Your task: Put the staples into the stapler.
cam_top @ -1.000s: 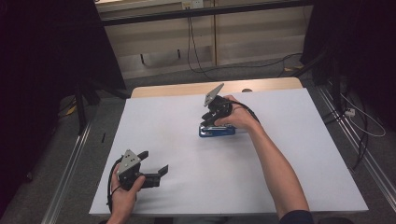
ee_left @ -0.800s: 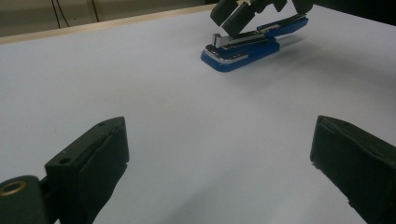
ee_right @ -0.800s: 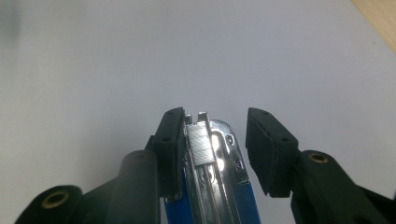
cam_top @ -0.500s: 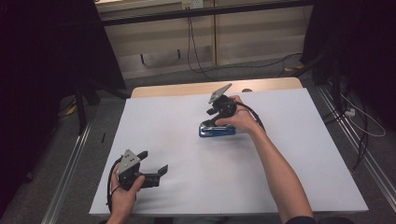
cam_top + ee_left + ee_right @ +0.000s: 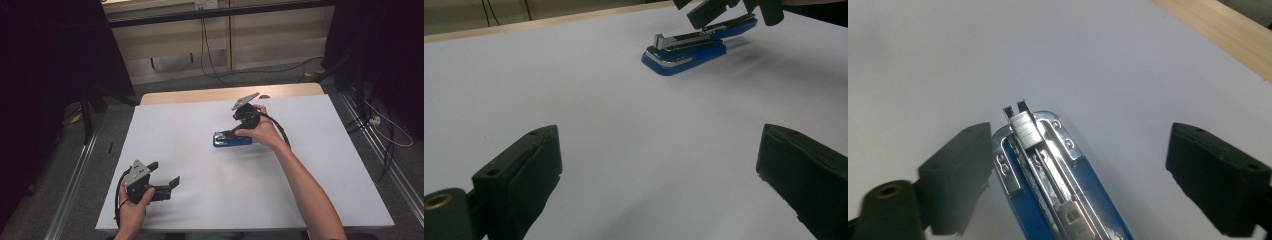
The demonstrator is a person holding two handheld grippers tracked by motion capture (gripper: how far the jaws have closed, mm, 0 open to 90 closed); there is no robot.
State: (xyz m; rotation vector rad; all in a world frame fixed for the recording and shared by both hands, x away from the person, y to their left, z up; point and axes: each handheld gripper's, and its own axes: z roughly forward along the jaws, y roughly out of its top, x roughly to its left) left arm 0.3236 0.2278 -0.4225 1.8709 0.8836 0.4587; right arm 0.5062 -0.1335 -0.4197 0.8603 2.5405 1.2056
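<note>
Counter [image 5: 210,200] covered with a white sheet; bare wood strip along the far edge. Blue stapler [image 5: 232,139] lies flat near the middle of the counter, slightly toward the far side. In the left gripper view the stapler [image 5: 686,50] shows a blue base with a chrome rim and metal magazine on top. Right gripper [image 5: 231,134] held over the stapler's right end, tilted down at it; jaws wide apart, gripping nothing. In the right gripper view the stapler [image 5: 1048,175] sits between the two jaws, nearer the left one, chrome nose pointing away; contact with that jaw cannot be told. Left gripper [image 5: 164,176] rests low over the near left part of the counter, well apart from the stapler, jaws wide open and empty, facing right.
</note>
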